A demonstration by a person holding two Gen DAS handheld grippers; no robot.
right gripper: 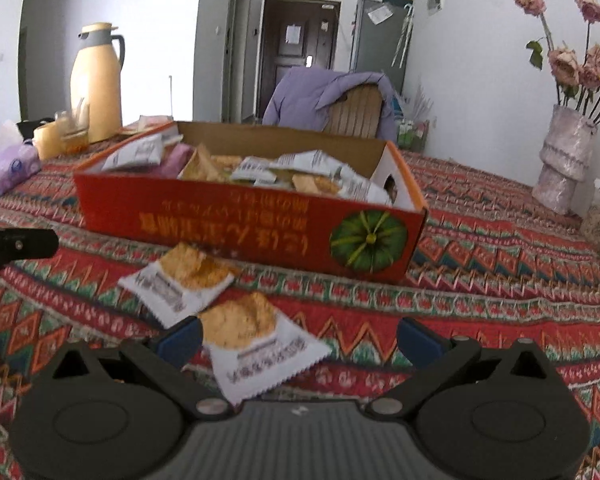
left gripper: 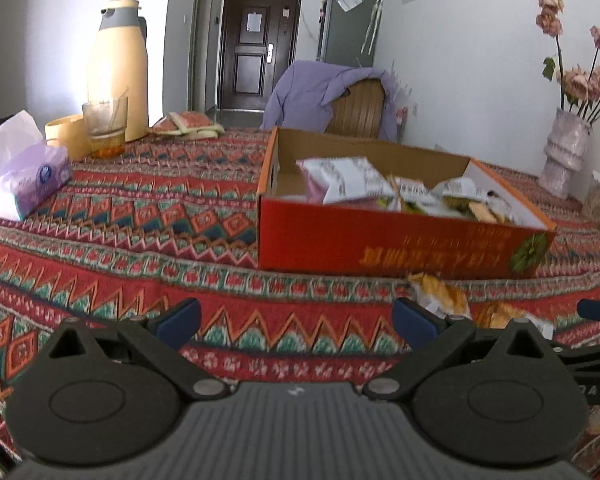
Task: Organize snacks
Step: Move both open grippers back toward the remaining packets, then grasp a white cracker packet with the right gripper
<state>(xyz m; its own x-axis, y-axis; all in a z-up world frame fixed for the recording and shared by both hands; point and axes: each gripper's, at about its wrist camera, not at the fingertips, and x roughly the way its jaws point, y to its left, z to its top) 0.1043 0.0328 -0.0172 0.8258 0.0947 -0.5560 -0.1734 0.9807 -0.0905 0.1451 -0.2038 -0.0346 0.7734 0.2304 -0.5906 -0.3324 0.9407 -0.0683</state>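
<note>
Right wrist view: my right gripper (right gripper: 299, 338) has its jaws spread wide and holds nothing; one snack packet (right gripper: 256, 350) lies on the patterned tablecloth (right gripper: 500, 280) between the fingers, nearer the left one, and a second packet (right gripper: 180, 280) sits just beyond it, in front of the red box (right gripper: 240, 220) that is already piled with snacks. My left gripper (left gripper: 296, 322) is likewise wide open and empty above bare cloth, the box ahead to its right.
</note>
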